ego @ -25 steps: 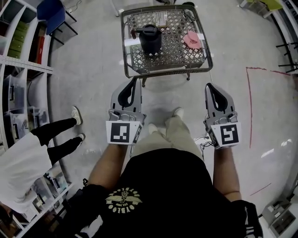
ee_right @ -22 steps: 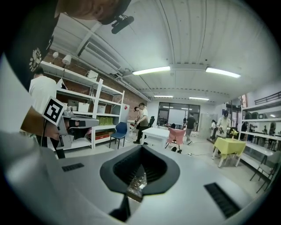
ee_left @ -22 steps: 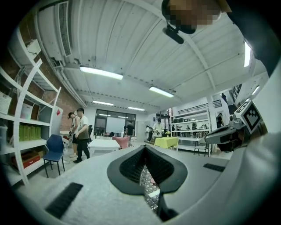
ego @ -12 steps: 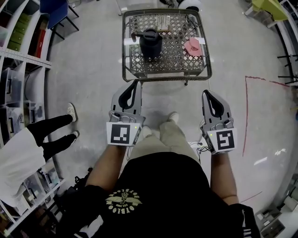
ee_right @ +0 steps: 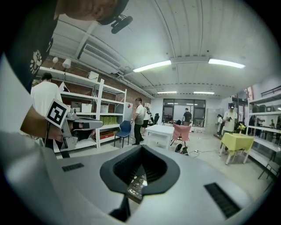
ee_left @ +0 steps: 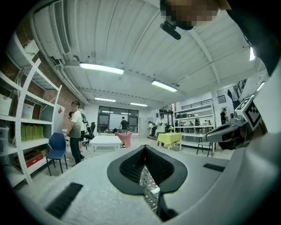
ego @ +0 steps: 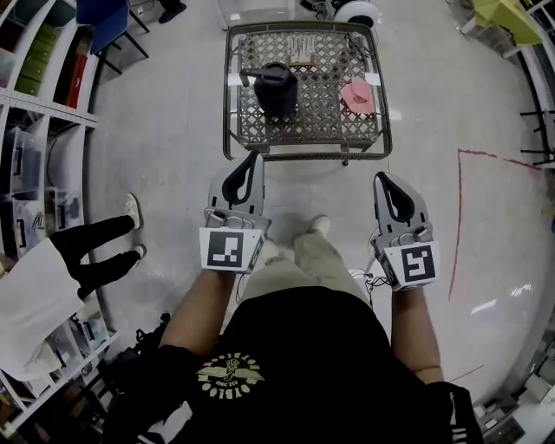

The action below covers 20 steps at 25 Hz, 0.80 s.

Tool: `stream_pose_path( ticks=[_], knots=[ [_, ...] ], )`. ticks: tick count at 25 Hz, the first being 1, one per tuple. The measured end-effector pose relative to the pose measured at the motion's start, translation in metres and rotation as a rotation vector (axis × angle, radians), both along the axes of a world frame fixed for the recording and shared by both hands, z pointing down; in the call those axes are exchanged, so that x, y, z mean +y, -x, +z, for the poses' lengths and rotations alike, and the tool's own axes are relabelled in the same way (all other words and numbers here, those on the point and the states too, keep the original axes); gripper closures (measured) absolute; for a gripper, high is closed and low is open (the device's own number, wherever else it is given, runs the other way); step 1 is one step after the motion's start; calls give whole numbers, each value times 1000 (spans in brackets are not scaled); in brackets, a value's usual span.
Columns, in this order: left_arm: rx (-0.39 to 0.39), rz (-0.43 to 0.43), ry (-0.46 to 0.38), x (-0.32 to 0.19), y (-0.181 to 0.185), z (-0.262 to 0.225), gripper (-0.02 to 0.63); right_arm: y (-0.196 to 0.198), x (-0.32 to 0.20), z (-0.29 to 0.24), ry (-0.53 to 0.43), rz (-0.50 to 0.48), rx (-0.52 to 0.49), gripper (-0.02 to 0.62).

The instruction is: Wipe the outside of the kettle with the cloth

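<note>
A black kettle (ego: 276,87) with a lid and side handle stands on the left part of a wire-mesh table (ego: 305,154) in the head view. To its right on the same table lies a crumpled pink cloth (ego: 357,93). My left gripper (ego: 254,154) and right gripper (ego: 380,176) are held side by side short of the table's near edge, both pointing toward it. Each is shut with nothing between its jaws. In the left gripper view (ee_left: 145,149) and the right gripper view (ee_right: 141,147) a bit of mesh shows through the slit below the joined tips.
White papers (ego: 302,43) lie at the table's back. Shelving (ego: 35,104) lines the left side, with a blue chair (ego: 100,22) at top left. A bystander's legs (ego: 95,247) stand at the left. A red floor line (ego: 457,217) runs on the right.
The view has shifted as the person steps: table and kettle sit a little lower in the frame, and the right gripper has drifted slightly down and left. Both grippers stay shut.
</note>
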<state>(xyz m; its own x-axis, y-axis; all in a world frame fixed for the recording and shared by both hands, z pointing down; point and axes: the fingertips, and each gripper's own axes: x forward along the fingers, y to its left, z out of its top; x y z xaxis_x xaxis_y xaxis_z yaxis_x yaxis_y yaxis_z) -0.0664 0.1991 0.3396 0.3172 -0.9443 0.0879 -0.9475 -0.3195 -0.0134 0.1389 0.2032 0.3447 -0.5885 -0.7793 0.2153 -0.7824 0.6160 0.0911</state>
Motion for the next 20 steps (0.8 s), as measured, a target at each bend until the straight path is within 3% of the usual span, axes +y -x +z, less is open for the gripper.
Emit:
stream_pose_path(
  ticks=[9,20],
  knots=[
    [-18,-29,19,-36,-21,0,609,-21,-43,5,6,-35,-38,584],
    [-13,-169,11,-54,-21,-5,609,-33,-83,5,-1,-140,-76,584]
  ],
)
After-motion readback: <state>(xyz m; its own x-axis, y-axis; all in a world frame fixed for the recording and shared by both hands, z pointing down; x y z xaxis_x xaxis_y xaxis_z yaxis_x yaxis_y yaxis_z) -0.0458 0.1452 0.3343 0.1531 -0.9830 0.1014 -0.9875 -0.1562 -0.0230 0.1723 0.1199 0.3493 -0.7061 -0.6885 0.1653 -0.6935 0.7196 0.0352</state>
